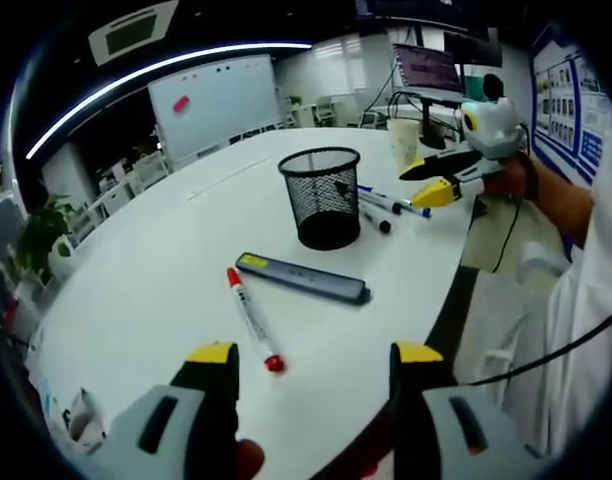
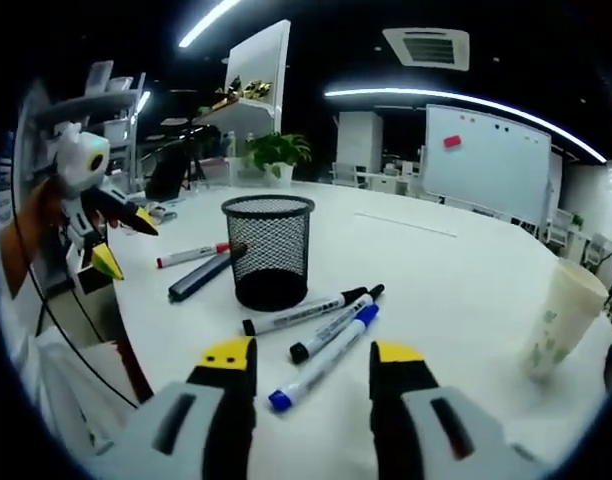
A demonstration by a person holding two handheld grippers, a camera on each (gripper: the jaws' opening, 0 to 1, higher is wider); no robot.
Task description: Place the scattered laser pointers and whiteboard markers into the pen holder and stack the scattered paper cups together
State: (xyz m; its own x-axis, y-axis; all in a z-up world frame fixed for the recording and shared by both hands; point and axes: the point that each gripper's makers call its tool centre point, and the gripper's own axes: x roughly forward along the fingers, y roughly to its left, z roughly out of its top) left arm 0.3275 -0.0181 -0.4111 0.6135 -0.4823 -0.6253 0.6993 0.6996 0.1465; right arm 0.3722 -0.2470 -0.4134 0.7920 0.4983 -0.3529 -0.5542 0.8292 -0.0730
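A black mesh pen holder (image 1: pixel 321 195) (image 2: pixel 268 250) stands upright on the round white table (image 1: pixel 166 270). In front of it lie a grey laser pointer (image 1: pixel 303 277) (image 2: pixel 198 277) and a red-capped marker (image 1: pixel 251 318) (image 2: pixel 191 255). My left gripper (image 1: pixel 316 360) hovers open just short of them, with nothing between its fingers. Behind the holder lie two black markers (image 2: pixel 296 315) and a blue-capped marker (image 2: pixel 321 360) (image 1: pixel 396 205). My right gripper (image 2: pixel 313 360) (image 1: pixel 426 182) is open above the blue marker, not touching it. A paper cup (image 1: pixel 405 140) (image 2: pixel 561 315) stands upright beyond.
The table's near edge (image 1: pixel 436 300) curves past a person's white sleeve (image 1: pixel 586 300). A monitor and cables (image 1: pixel 426 75) sit behind the cup. A whiteboard (image 1: pixel 214 100) and a potted plant (image 2: pixel 278 152) stand farther back. My left gripper (image 2: pixel 124 243) appears at the table's left edge.
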